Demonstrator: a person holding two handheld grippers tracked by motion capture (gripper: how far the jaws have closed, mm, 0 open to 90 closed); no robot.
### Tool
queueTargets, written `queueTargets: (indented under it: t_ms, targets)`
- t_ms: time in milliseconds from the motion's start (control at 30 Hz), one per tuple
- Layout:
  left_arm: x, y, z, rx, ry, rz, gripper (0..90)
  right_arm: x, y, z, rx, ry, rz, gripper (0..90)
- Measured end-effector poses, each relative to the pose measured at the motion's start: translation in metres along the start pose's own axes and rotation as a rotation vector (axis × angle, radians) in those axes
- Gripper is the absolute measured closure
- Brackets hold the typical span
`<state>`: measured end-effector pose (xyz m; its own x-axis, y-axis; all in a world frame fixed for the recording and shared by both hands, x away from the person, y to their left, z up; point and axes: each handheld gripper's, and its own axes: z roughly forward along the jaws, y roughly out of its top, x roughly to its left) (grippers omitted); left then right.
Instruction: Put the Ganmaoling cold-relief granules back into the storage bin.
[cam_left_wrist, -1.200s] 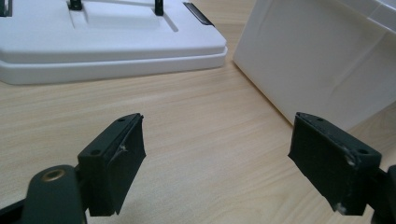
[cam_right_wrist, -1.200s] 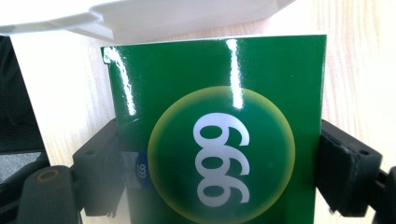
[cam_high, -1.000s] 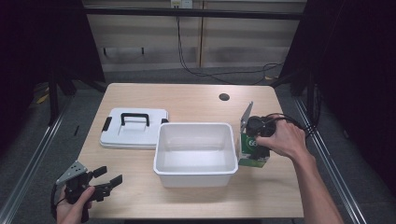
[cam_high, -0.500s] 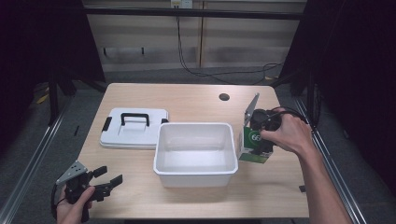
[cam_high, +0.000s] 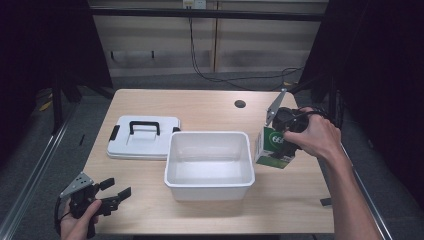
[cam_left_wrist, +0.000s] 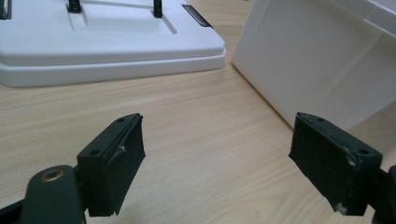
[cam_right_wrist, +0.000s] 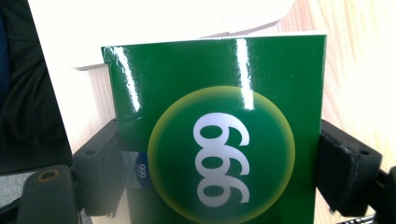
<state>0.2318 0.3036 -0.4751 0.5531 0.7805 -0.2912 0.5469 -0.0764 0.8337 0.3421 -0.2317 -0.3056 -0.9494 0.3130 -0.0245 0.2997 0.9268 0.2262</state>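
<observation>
Glossy green cardboard box (cam_right_wrist: 219, 140) with a yellow-rimmed green circle and white 999 print, clamped between the right gripper (cam_right_wrist: 219, 186) black jaws, white plastic bin wall (cam_right_wrist: 140, 28) just beyond the box, pale wooden tabletop (cam_right_wrist: 359, 70) past the right-hand jaw

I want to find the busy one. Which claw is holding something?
The right claw, squeezing the glossy green cardboard box beside the white plastic tub. The left claw is open.
</observation>
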Motion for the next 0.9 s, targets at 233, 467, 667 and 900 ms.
queueTargets:
  t_ms: [233,467,667,900]
  targets:
    - [0.0,0.0,0.0,0.004,-0.003,0.006,17.3,0.001,0.006,-0.013,-0.002,-0.009,0.016,15.6]
    - [0.0,0.0,0.0,0.001,-0.002,0.003,17.3,0.005,0.018,-0.023,-0.02,-0.015,-0.001,15.7]
    - [0.0,0.0,0.0,0.001,-0.003,0.004,17.3,0.009,0.032,-0.027,-0.038,-0.003,-0.028,15.7]
    - [0.0,0.0,0.0,0.002,-0.004,0.002,17.3,0.016,0.053,-0.027,-0.047,0.01,-0.053,15.6]
